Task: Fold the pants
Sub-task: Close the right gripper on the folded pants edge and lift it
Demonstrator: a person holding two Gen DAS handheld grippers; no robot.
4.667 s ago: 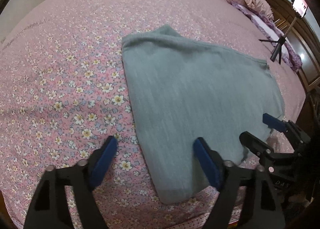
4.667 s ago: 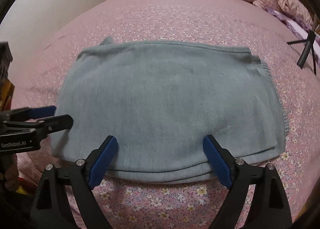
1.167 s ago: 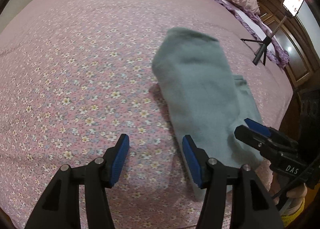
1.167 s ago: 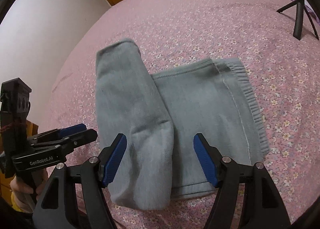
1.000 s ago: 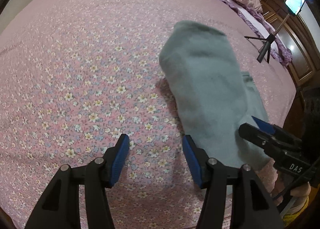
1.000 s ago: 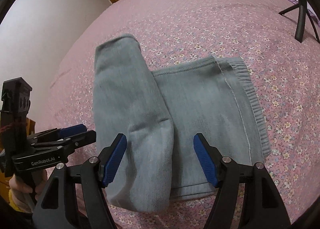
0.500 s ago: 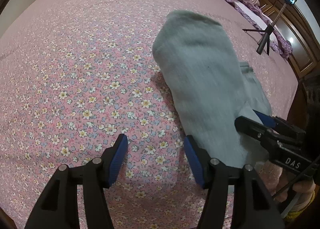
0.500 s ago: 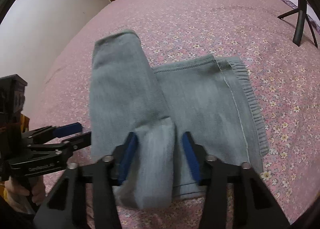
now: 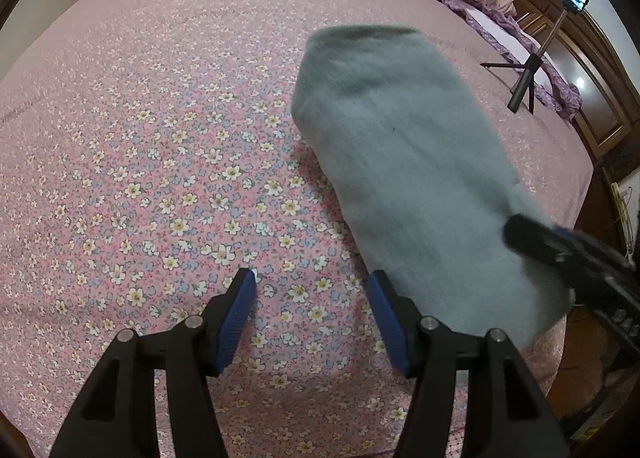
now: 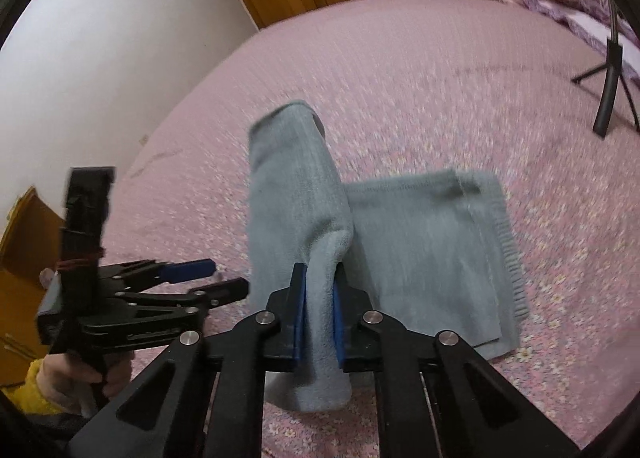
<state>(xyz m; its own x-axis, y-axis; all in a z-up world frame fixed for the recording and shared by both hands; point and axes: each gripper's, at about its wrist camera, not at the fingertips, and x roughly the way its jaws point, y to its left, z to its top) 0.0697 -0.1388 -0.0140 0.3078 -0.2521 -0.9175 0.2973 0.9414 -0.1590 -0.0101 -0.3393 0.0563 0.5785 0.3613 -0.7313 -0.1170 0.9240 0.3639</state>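
Since a second ago your right claw [image 10: 319,312] has drawn its blue pads from well apart to pinching the near end of the folded-over pant leg, and its jaws are closing on that grey fabric now, with the cloth pressed between them. Your right claw has also lifted, so the pants [image 10: 424,254] now rise in a ridge from the pads toward twelve o'clock, while the waistband half lies flat on the pink floral bed [image 10: 440,70] at about two o'clock from the grip. Your left claw [image 9: 312,310] has barely shifted: its pads stand apart over bare bedspread with nothing between them, and in the left wrist view the pants fill the area from one to three o'clock, blurred, their edge just beside the right-hand pad. From the right wrist view, your left claw sits at nine o'clock, held by a hand [image 10: 76,378] in a yellow sleeve. A tripod [image 10: 608,86] stands on the bed at two o'clock.
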